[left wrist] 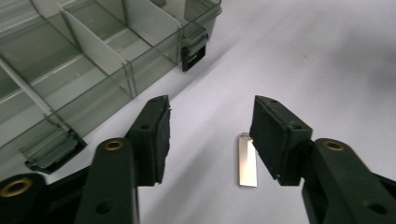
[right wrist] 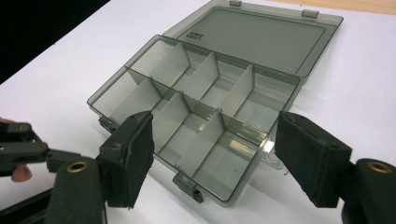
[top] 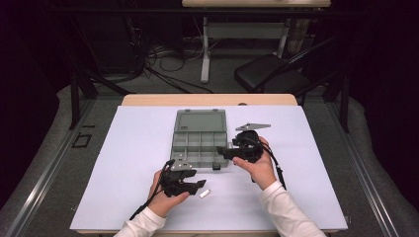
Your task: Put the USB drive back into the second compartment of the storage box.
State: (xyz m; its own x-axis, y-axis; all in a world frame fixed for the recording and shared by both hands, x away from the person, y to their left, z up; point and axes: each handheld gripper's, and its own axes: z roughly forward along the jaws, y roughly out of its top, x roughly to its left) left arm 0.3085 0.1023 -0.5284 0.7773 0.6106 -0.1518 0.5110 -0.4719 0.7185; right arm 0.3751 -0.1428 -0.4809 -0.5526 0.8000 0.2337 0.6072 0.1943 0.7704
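On the white tabletop (top: 138, 148) sits an open compartment box (top: 200, 138), lid laid back. Just in front of it lies a small flat metal piece (left wrist: 247, 162) — the thing to pick up. To take it cleanly, centre it between the pads, since it now lies beside one jaw, then pinch its long edges. The left tool (left wrist: 210, 135) reaches low over it, jaws half spread, gripping nothing. The right tool (right wrist: 215, 156) hovers at the box's corner — jaws spread, empty.

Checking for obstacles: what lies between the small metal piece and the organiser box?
Bare white table separates the metal piece from the organiser box, per the left gripper view.
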